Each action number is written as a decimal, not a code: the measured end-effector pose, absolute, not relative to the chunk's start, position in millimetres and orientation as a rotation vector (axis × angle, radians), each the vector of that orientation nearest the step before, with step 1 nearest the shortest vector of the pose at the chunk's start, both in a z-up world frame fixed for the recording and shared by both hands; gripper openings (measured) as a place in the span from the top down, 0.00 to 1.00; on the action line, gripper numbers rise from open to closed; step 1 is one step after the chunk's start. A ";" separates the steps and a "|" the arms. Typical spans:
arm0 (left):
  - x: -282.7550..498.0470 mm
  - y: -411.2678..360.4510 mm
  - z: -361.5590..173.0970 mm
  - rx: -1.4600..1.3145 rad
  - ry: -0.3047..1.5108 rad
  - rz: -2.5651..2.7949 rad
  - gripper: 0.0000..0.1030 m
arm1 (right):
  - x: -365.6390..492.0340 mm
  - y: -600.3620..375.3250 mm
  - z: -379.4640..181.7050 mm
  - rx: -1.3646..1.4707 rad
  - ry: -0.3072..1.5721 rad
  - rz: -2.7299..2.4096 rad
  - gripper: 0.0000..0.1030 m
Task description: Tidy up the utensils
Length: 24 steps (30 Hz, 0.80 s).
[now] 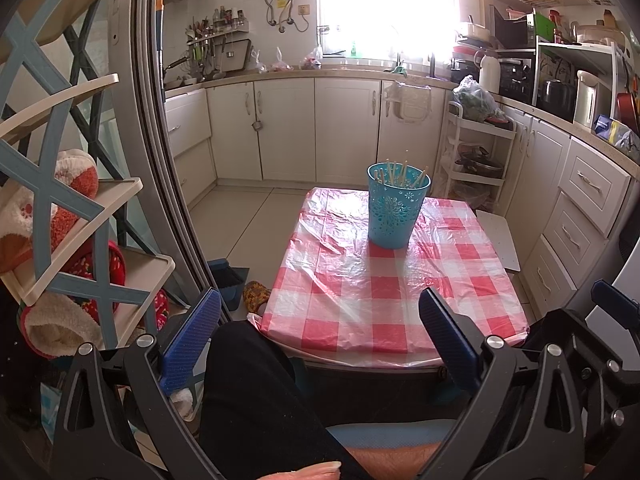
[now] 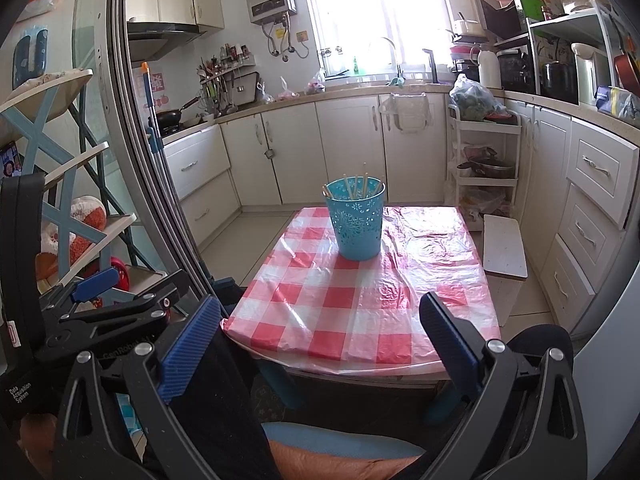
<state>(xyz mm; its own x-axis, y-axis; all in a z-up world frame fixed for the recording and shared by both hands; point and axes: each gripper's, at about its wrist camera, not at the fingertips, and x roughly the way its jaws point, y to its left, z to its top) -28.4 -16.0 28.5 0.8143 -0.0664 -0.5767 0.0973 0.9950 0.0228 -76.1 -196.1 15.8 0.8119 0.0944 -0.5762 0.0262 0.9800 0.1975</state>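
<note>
Left gripper (image 1: 320, 336): fingers spread wide, nothing between them. Right gripper (image 2: 320, 340): same, spread and empty. Both are held low at the near edge of the table (image 1: 360, 300), over the person's lap, well apart from the work.

Chopsticks (image 1: 400, 170) all stand upright or leaning in the blue cup (image 1: 396, 210), which sits toward the far end of the checked tablecloth (image 2: 348, 300). No loose utensils show on the cloth.

Judgement: either the sorting is finished or it has not started; the views alone cannot settle which.
</note>
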 end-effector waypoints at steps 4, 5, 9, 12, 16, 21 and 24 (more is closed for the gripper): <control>-28.9 -15.8 28.8 0.052 0.614 -0.087 0.07 | -76.1 -195.9 15.9 0.200 0.624 0.036 0.07; -28.4 -16.0 28.5 0.052 0.613 -0.087 0.07 | -76.1 -196.0 15.9 0.200 0.624 0.037 0.07; -28.5 -15.8 28.4 0.052 0.613 -0.087 0.07 | -76.2 -195.4 15.1 0.200 0.624 0.036 0.07; -28.7 -15.6 28.5 0.052 0.614 -0.087 0.07 | -76.1 -195.4 15.2 0.200 0.624 0.036 0.07; -28.9 -15.4 28.7 0.052 0.613 -0.087 0.07 | -75.9 -195.3 15.3 0.200 0.625 0.036 0.07; -28.5 -15.5 28.3 0.052 0.613 -0.087 0.07 | -77.7 -194.9 13.7 0.199 0.627 0.037 0.07; -28.8 -15.3 28.5 0.053 0.613 -0.087 0.07 | -77.4 -194.7 13.8 0.200 0.628 0.036 0.07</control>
<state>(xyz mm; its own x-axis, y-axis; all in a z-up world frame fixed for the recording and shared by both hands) -28.8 -15.3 28.5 0.8143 -0.0659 -0.5767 0.0971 0.9950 0.0234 -77.4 -194.7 13.8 0.8095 0.0942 -0.5795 0.0266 0.9801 0.1965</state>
